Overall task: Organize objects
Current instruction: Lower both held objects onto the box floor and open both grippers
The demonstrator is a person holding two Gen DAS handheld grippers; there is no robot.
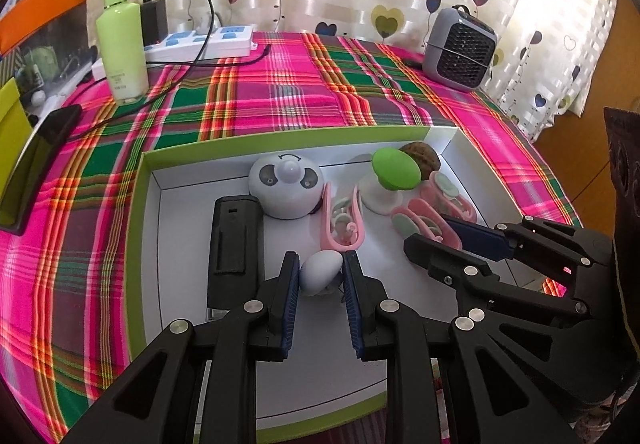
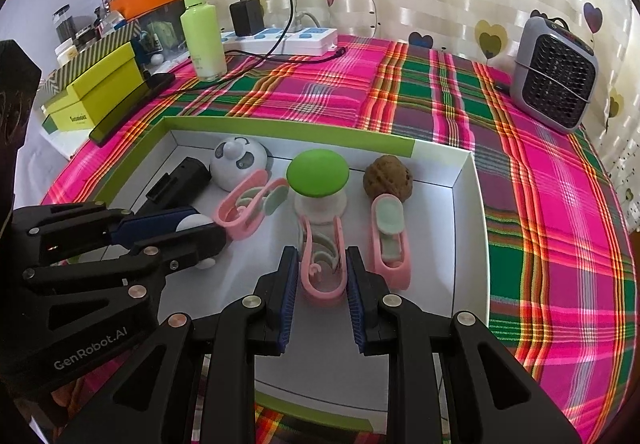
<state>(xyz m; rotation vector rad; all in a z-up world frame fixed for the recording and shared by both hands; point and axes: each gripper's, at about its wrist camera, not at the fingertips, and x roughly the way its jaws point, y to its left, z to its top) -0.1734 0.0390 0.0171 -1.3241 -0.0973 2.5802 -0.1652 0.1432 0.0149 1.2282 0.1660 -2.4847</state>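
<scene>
Lower centre of each view, inside the green-rimmed white box (image 1: pixel 140 212): my left gripper (image 1: pixel 321 276) pinches a pale egg-shaped object (image 1: pixel 320 271); my right gripper (image 2: pixel 322 276) pinches a pink clip (image 2: pixel 323 268).

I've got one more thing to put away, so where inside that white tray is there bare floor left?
Bare floor lies along the tray's near edge behind both grippers, and in the right strip beside the rightmost pink clip. The far half is crowded: black case, panda ball, green mushroom, walnut.
</scene>
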